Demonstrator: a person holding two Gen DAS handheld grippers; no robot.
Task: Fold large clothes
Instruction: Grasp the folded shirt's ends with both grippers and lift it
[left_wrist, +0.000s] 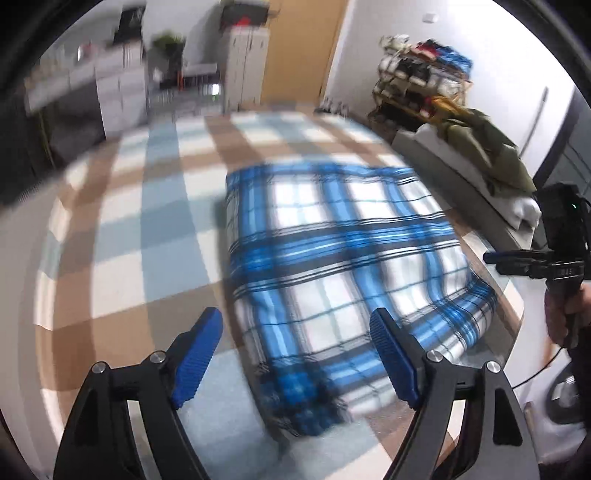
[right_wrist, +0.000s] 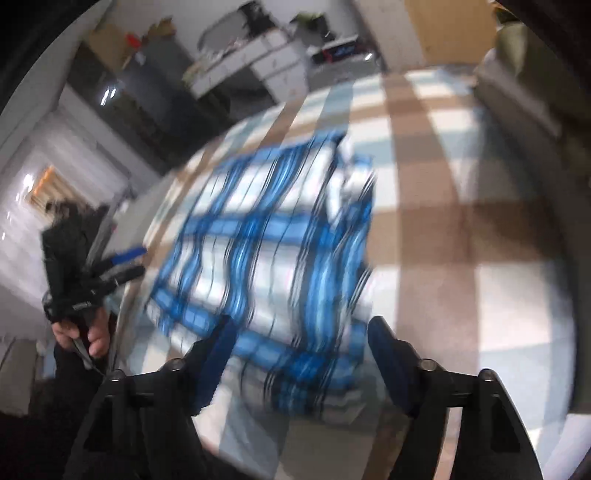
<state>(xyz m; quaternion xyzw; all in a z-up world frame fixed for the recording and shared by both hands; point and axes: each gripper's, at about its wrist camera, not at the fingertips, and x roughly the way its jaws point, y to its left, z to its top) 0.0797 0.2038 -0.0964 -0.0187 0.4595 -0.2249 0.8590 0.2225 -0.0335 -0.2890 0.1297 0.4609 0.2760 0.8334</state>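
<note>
Hovering between folds: both your grippers, left (left_wrist: 295, 354) and right (right_wrist: 299, 363), are released, fingers spread with nothing between them. Plaid blanket (left_wrist: 332, 240) lies folded on the checked counter (left_wrist: 147, 221) just ahead of both. Next: pick an edge, regrasp, fold again.

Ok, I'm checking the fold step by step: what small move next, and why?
Probably lower the left gripper onto the near edge of the blue plaid cloth and close. The cloth lies folded on the checked surface, and both grippers, the right gripper included, hang open, holding nothing.
</note>
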